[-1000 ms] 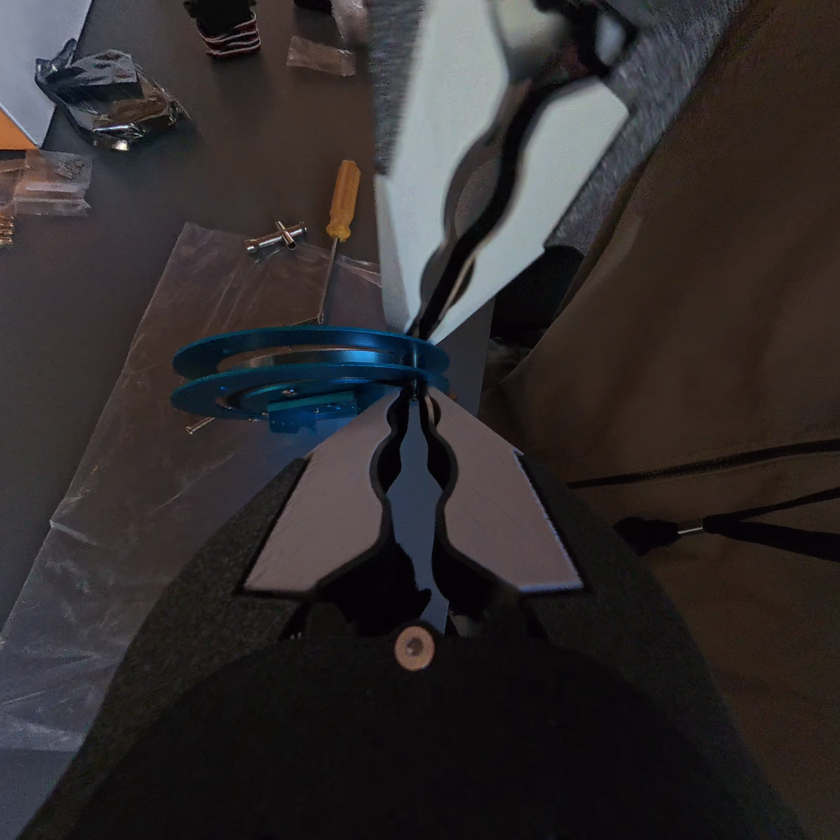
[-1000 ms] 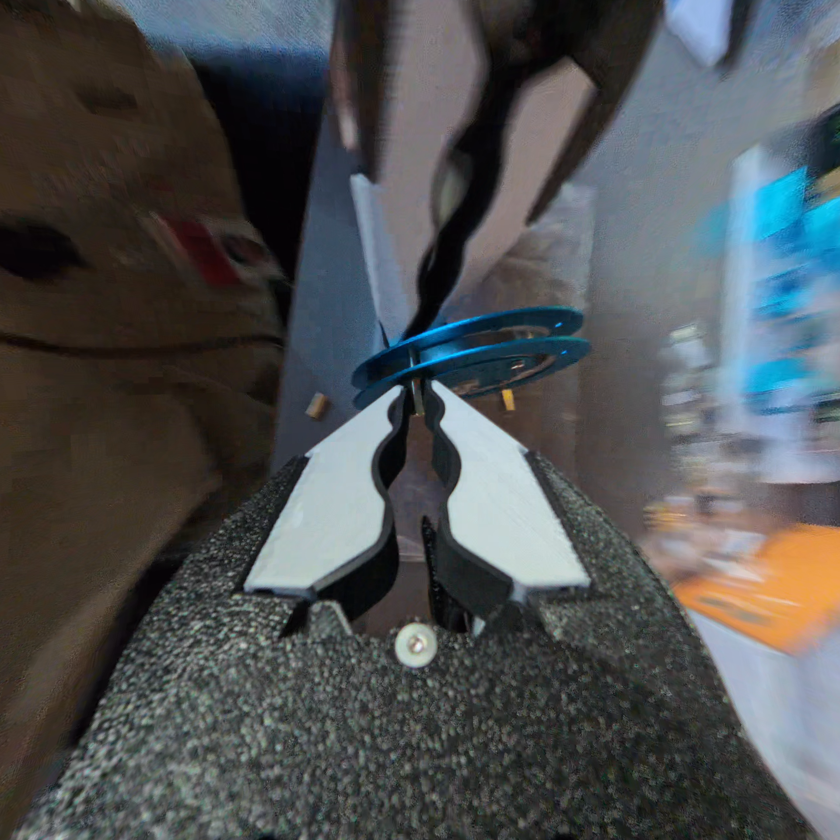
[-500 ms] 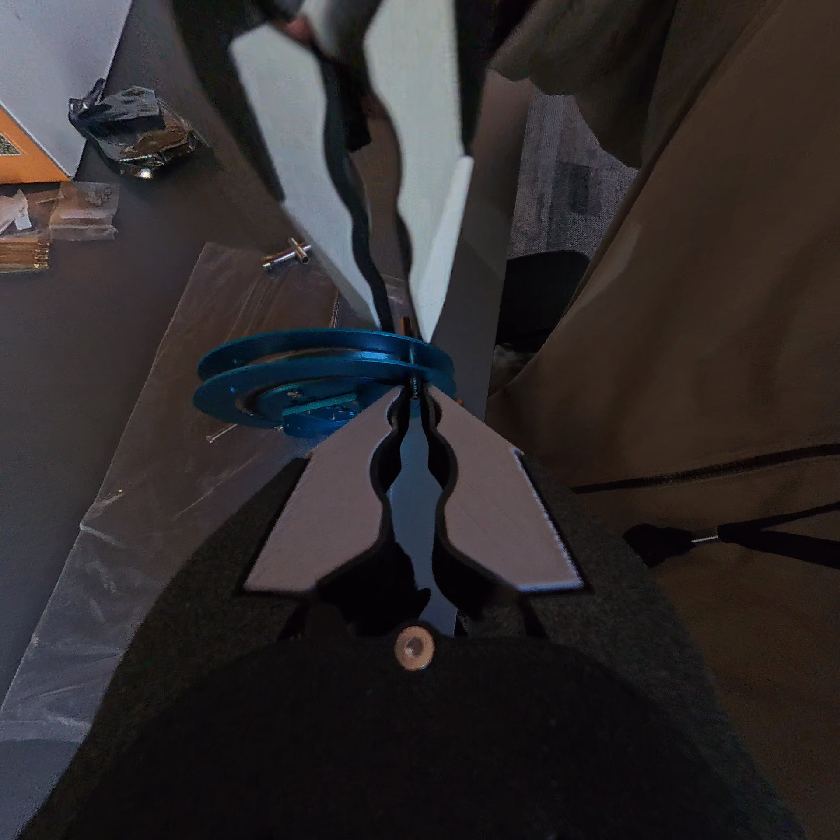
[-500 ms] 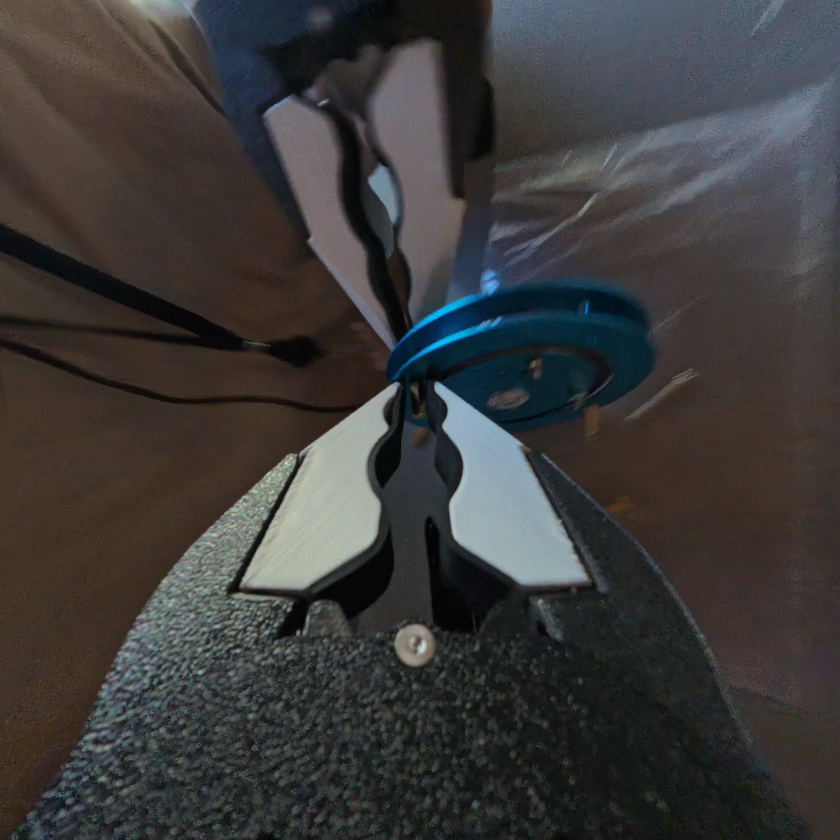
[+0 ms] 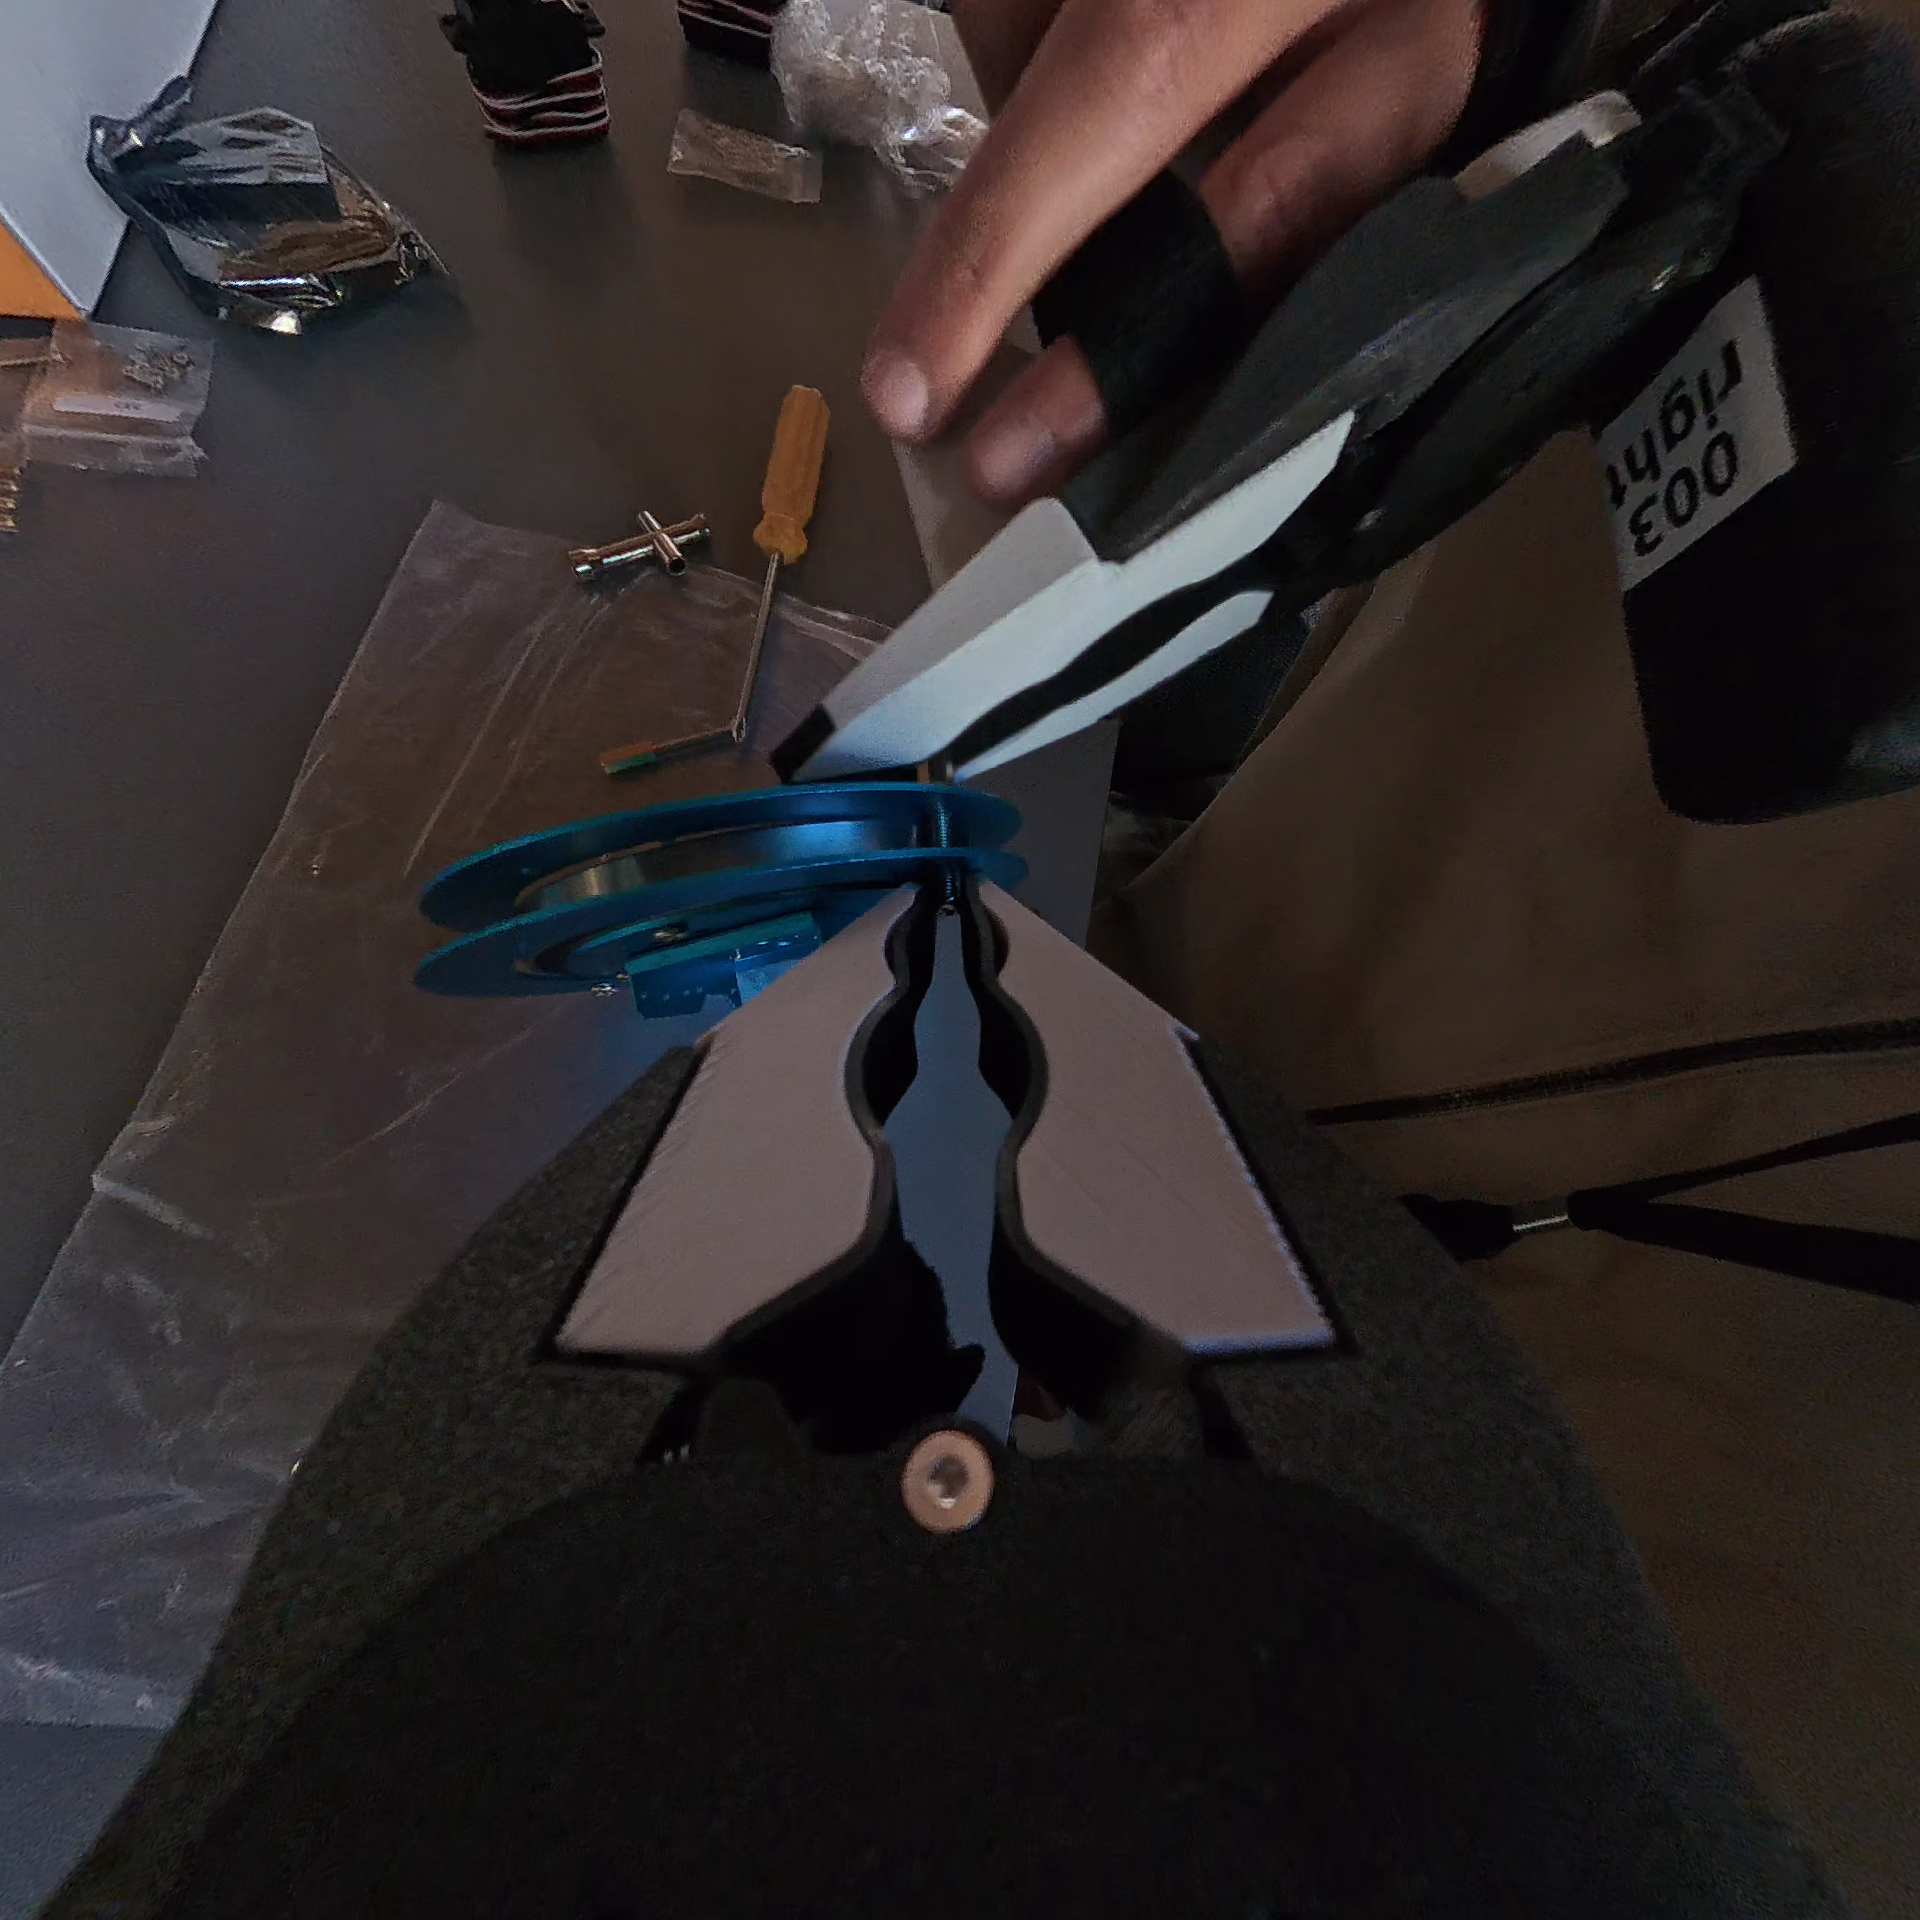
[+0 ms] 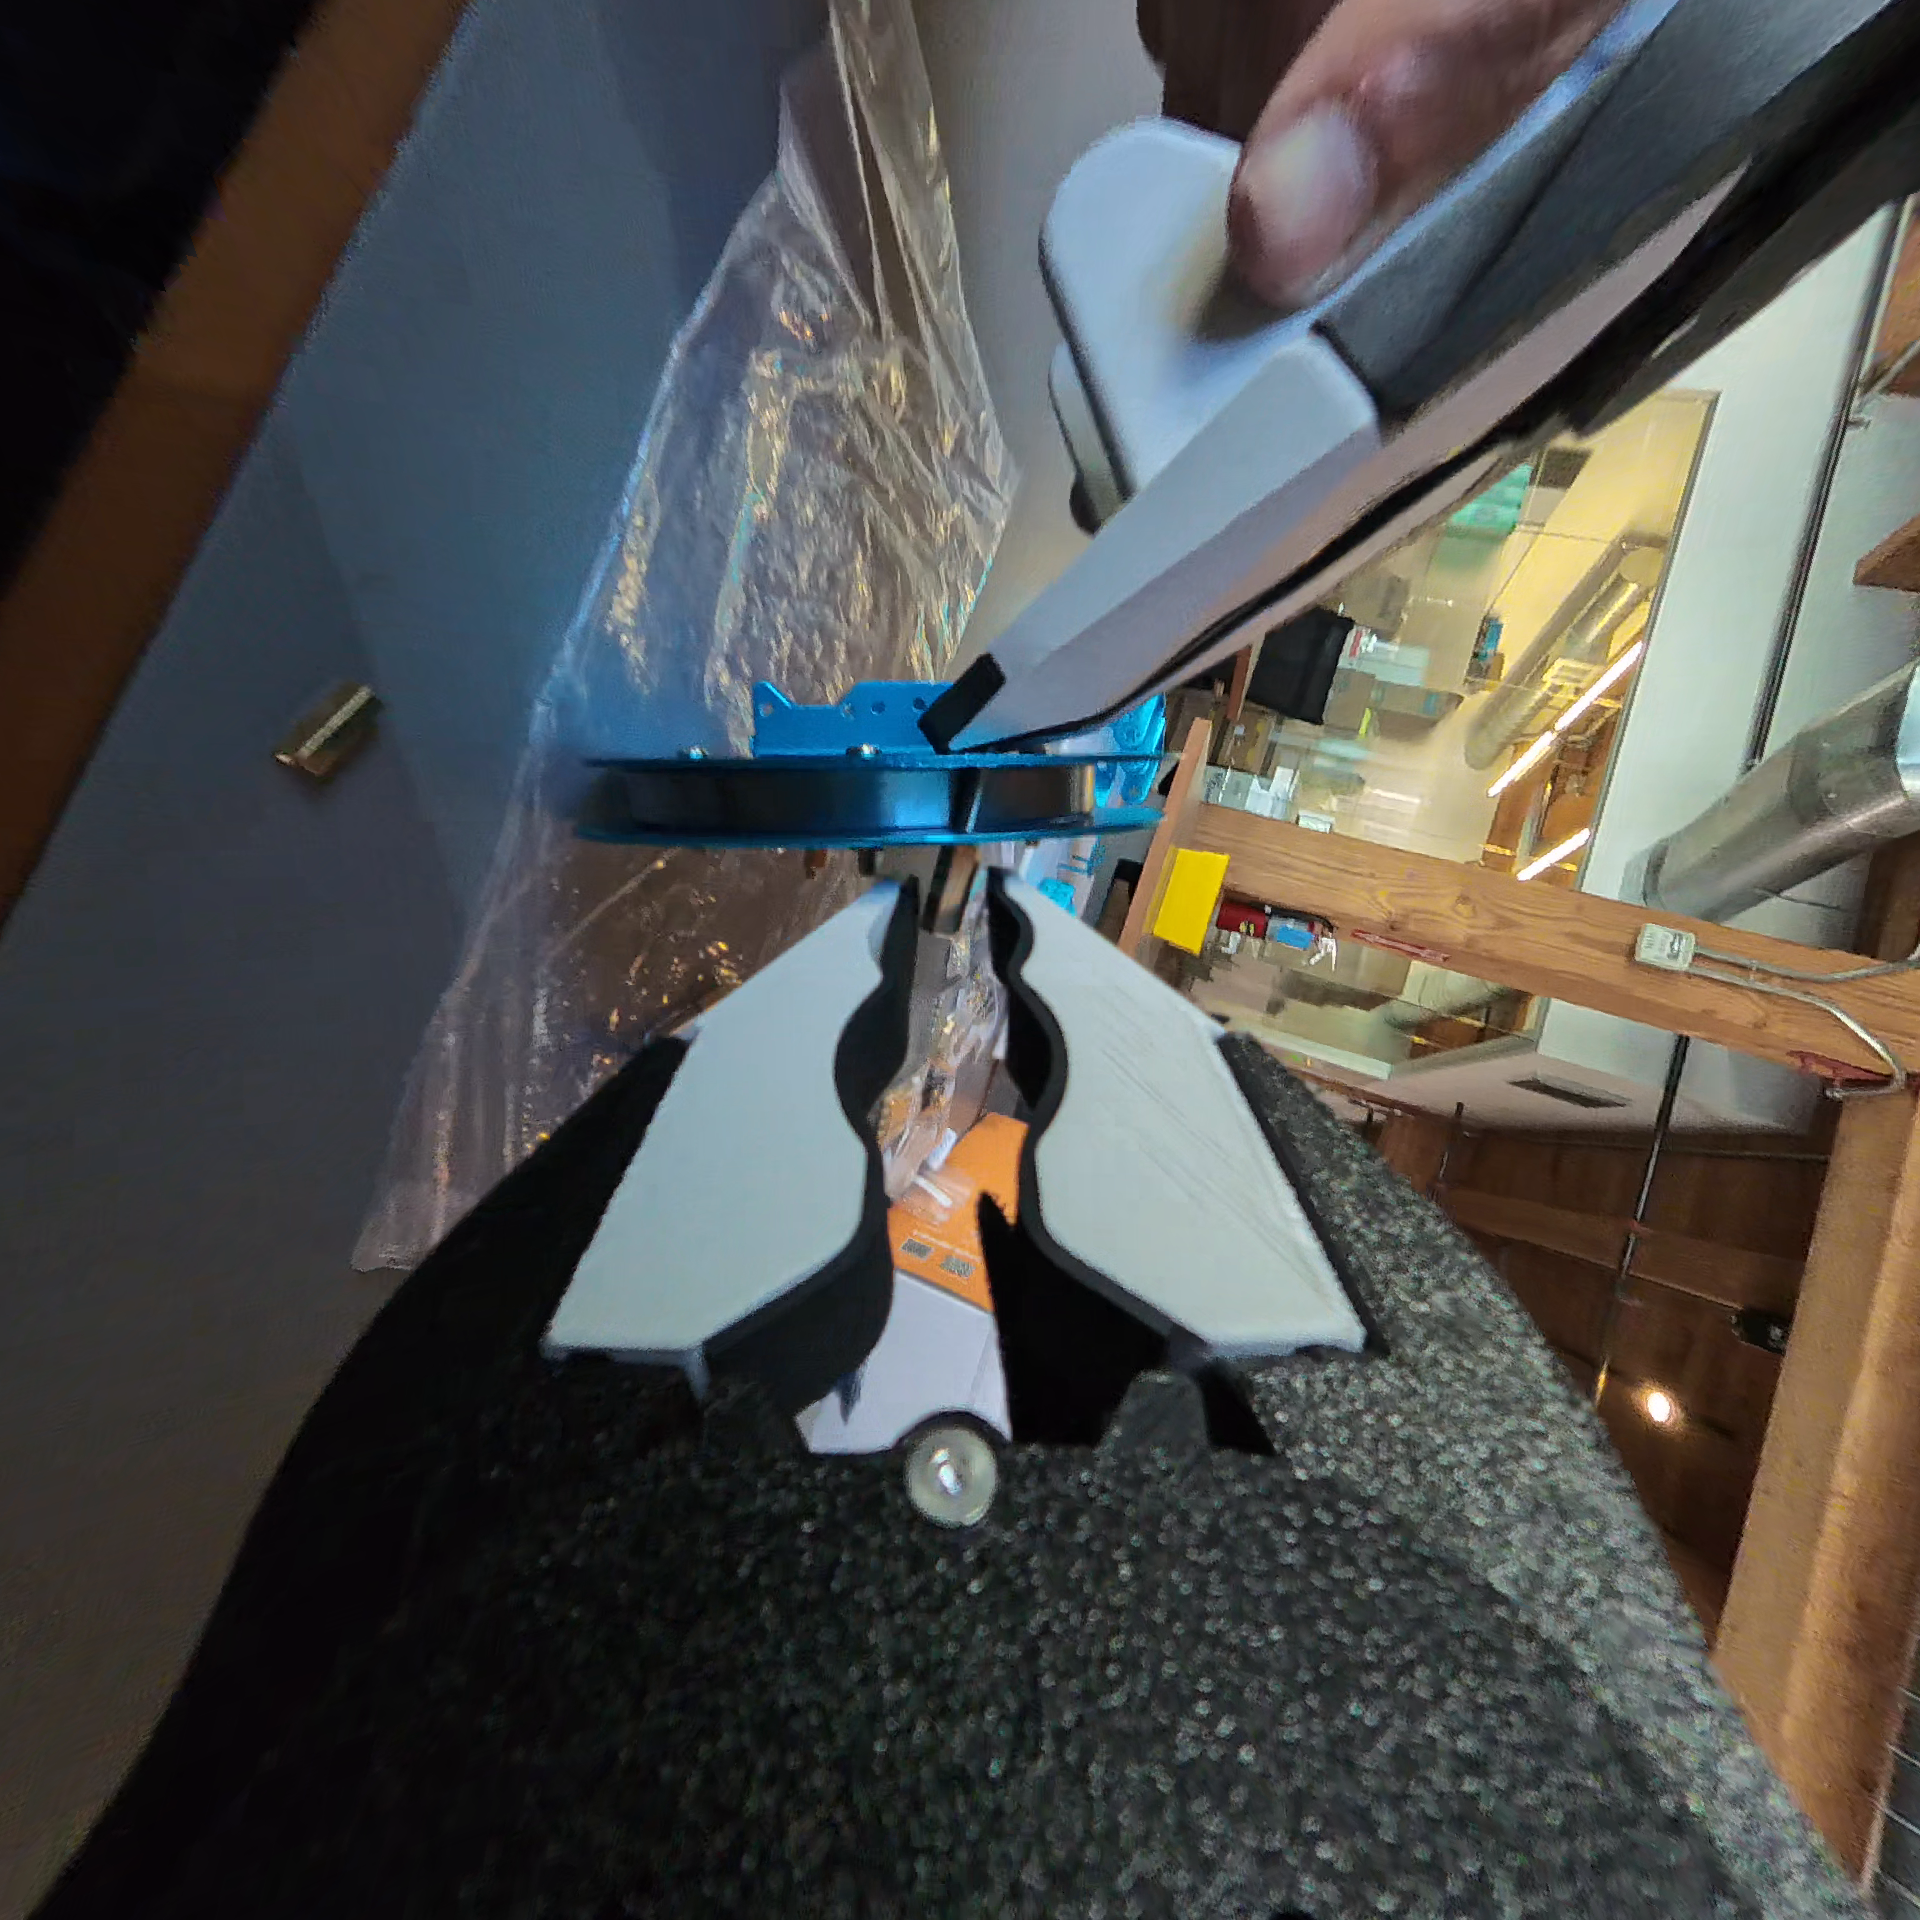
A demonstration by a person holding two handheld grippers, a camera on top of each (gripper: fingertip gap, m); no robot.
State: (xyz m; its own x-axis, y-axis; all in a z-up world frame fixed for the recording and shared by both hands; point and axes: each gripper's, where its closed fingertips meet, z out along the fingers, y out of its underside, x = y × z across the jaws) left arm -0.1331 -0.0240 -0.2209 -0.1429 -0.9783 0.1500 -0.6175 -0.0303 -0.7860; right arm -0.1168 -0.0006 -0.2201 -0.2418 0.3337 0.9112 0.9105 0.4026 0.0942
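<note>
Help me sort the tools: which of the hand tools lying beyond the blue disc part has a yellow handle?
The screwdriver, lying right of the all-metal cross wrench, both beyond the blue disc part on the table; it alone has a translucent yellow handle.

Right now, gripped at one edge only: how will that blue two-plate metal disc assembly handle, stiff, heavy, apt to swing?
Likely stiff: the blue two-plate metal disc assembly holds level though the left gripper and right gripper pinch only a screw at its rim. Probably heavy for its size, being metal. With such an off-centre hold it may pivot if either grip loosens.
</note>
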